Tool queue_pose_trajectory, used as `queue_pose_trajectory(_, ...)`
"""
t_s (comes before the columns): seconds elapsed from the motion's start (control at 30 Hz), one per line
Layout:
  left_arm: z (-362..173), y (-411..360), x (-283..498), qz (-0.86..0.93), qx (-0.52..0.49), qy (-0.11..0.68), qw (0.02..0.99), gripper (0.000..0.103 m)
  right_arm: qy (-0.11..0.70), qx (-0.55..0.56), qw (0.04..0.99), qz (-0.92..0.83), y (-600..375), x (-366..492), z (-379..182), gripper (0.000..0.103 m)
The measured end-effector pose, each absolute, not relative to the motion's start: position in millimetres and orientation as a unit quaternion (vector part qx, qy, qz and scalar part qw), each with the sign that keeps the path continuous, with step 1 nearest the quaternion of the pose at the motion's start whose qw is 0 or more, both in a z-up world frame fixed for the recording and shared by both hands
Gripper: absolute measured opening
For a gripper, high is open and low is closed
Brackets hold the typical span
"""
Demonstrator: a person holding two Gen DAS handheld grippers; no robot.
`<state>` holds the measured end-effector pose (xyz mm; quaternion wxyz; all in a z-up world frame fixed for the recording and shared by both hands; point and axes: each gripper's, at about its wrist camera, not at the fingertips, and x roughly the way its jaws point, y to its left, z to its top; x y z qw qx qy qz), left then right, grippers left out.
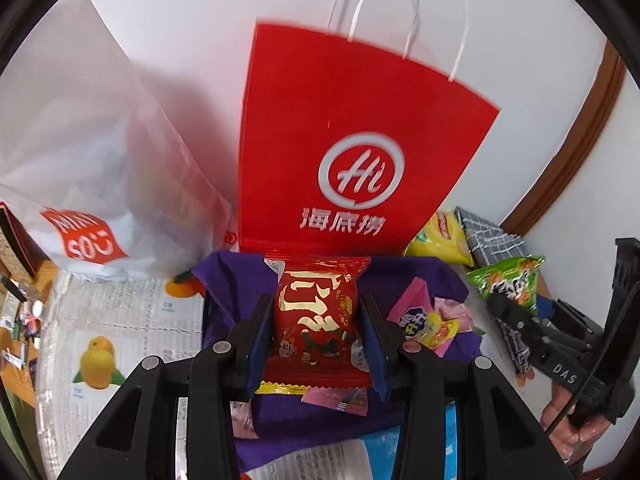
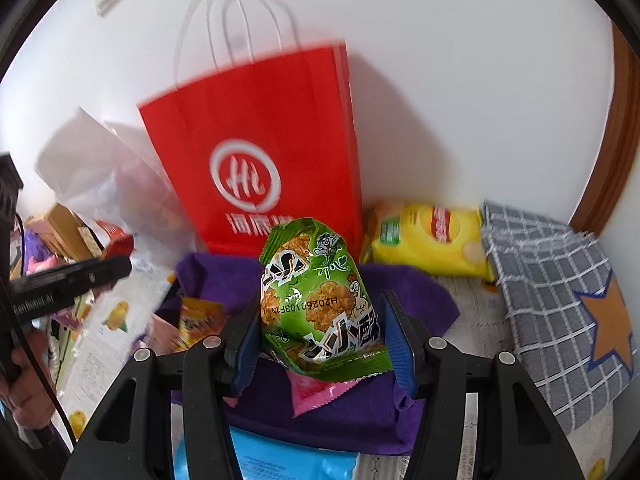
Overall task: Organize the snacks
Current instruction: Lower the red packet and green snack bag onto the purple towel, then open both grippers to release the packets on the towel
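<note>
Snacks are mid-sort: your left gripper (image 1: 316,320) pinches a red packet (image 1: 316,316) and your right gripper (image 2: 320,320) a green one (image 2: 316,300), both short of the red bag (image 1: 340,140), with more on the purple cloth (image 1: 400,276).

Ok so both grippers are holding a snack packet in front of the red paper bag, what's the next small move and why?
Probably lift both packets toward the open top of the red paper bag. The left gripper is clamped on the red packet and the right gripper on the green packet, both well below the bag's rim, so neither can be dropped in yet.
</note>
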<state>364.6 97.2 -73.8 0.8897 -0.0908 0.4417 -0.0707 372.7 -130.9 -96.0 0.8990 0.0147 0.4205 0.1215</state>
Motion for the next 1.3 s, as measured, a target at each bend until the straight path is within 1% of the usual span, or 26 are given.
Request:
queue_pose_trajectory(0.07, -88.7, 96.5, 370.9, -0.070, -0.093, 0.456, 0.882, 0.040, 0.449, 0.010, 0.885, 0.123, -131.0, 383.7, -111.8, 0.055)
queue_pose_trajectory(0.13, -96.7, 93.3, 376.1, -0.071, -0.086, 0.470, 0.875, 0.040, 0.454, 0.007, 0.882, 0.124, -131.1, 387.1, -119.3, 0.055)
queue_pose_trajectory(0.33, -106.4, 84.6, 374.1, -0.087, -0.082, 0.475, 0.872, 0.040, 0.480, -0.007, 0.870, 0.117, -131.0, 395.0, -142.5, 0.055)
queue_pose_trajectory(0.53, -121.2, 77.9, 377.2, -0.093, -0.087, 0.493, 0.861, 0.040, 0.495, -0.012, 0.861, 0.117, -129.7, 398.3, -152.9, 0.056)
queue_pose_trajectory(0.7, -128.7, 74.8, 380.3, -0.093, -0.087, 0.503, 0.855, 0.041, 0.487, -0.034, 0.864, 0.121, -125.5, 394.8, -149.7, 0.056)
queue_pose_trajectory(0.93, -139.6, 71.3, 384.3, -0.095, -0.090, 0.516, 0.846, 0.041, 0.470, -0.021, 0.874, 0.124, -130.6, 389.9, -132.4, 0.056)
queue_pose_trajectory(1.0, -143.1, 70.5, 385.8, -0.094, -0.092, 0.521, 0.843, 0.041, 0.463, -0.017, 0.877, 0.125, -131.9, 387.7, -126.6, 0.058)
queue_pose_trajectory(1.1, -147.8, 69.8, 388.0, -0.094, -0.096, 0.529, 0.838, 0.041, 0.453, -0.015, 0.882, 0.127, -131.1, 384.2, -118.6, 0.059)
queue_pose_trajectory(1.13, -147.7, 70.5, 388.1, -0.093, -0.098, 0.530, 0.837, 0.041, 0.452, -0.015, 0.883, 0.128, -130.2, 383.5, -116.7, 0.059)
queue_pose_trajectory(1.3, -138.3, 72.1, 383.9, -0.090, -0.097, 0.514, 0.848, 0.053, 0.448, -0.019, 0.884, 0.134, -124.6, 380.5, -112.3, 0.059)
